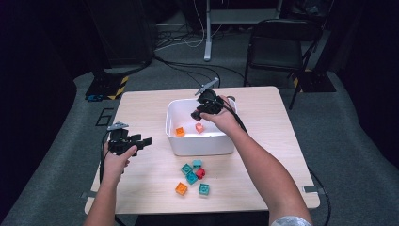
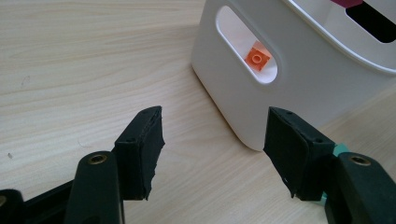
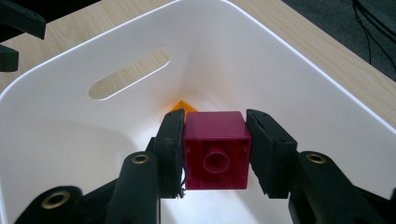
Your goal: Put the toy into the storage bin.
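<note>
**Red brick held over the bin**

At the left of the high view, the left gripper (image 1: 141, 141) hovers over the table (image 1: 141, 103), well left of the bin (image 1: 200, 143). Its jaws stand wide apart with nothing between them; in the left gripper view they point at the bin's near corner, and an orange brick (image 2: 257, 57) shows through the handle slot.

The white bin sits mid-table. Inside it, in the high view, lie the orange brick (image 1: 179, 132) at the left and a pink-looking brick (image 1: 199, 127) just right of it.

The right gripper (image 1: 196, 114) is over the bin, tilted down into it. In the right gripper view its jaws are clamped on a red brick (image 3: 215, 149), one pad on each side, the brick's hollow underside facing the camera. The brick hangs above the bin floor, with a corner of the orange brick (image 3: 180, 105) peeking out behind it.

In front of the bin, on the table, a loose cluster lies close together: four teal bricks (image 1: 191, 177), one small red brick (image 1: 201, 173) and one orange brick (image 1: 181, 189).
</note>
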Demonstrator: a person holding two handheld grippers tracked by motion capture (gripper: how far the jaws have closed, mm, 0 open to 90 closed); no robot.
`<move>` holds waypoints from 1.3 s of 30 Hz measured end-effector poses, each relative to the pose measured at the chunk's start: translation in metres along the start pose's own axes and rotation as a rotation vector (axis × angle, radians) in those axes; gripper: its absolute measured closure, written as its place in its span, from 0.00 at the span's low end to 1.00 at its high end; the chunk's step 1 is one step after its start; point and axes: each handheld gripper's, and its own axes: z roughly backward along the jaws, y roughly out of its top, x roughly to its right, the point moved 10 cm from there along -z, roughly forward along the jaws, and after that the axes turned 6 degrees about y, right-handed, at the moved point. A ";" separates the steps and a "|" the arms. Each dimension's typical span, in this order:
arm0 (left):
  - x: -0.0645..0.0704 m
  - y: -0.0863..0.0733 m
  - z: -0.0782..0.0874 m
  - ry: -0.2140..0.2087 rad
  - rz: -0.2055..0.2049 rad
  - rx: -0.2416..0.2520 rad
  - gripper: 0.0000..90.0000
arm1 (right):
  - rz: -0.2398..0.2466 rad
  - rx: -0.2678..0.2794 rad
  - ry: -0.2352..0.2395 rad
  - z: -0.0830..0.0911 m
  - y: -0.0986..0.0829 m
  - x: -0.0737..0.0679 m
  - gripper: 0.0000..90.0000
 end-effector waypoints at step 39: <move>-0.001 -0.001 -0.001 0.007 0.005 -0.002 0.41 | 0.146 0.092 0.019 0.072 -0.028 -0.082 0.51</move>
